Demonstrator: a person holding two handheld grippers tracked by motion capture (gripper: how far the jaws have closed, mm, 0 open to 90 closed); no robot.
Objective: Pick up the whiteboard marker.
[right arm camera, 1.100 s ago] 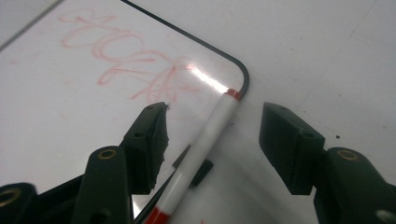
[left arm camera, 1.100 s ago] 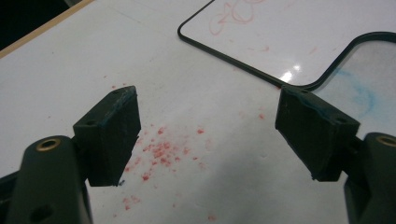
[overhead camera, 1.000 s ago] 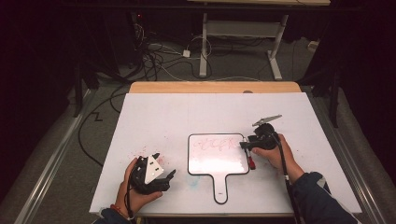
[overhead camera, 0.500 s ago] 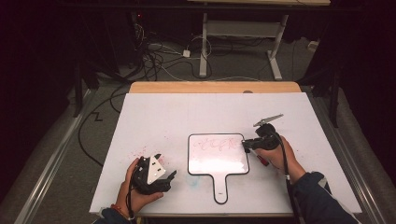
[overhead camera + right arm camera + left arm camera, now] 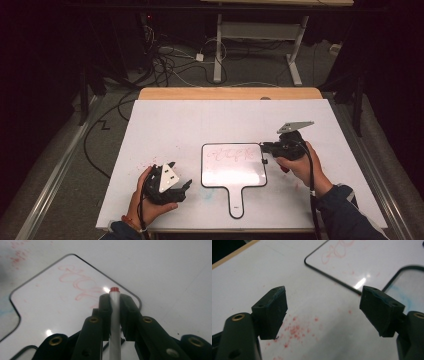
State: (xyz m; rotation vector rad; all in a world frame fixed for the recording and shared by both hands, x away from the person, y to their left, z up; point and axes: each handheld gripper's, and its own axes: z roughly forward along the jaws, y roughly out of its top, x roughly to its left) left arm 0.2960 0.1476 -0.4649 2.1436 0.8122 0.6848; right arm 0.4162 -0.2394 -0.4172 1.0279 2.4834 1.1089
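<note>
A small paddle-shaped whiteboard (image 5: 234,167) with a black rim lies on the table's middle, faint red scribbles (image 5: 234,153) along its top. My right gripper (image 5: 266,148) sits at the board's upper right corner, shut on a grey marker (image 5: 114,315) with a red end (image 5: 114,289) that points over the board (image 5: 50,312). My left gripper (image 5: 181,187) rests open near the front left, nothing between its fingers (image 5: 272,311). The board's corner (image 5: 367,265) and its handle (image 5: 409,287) lie just beyond that gripper's jaws.
The white table top (image 5: 200,125) carries red marker specks (image 5: 294,330) near the left gripper. A wooden strip (image 5: 230,93) edges the far side. Cables (image 5: 165,60) and desk legs (image 5: 218,50) lie on the floor beyond.
The right gripper with the marker has shifted slightly up and left at the board's right edge. The left gripper has stayed put.
</note>
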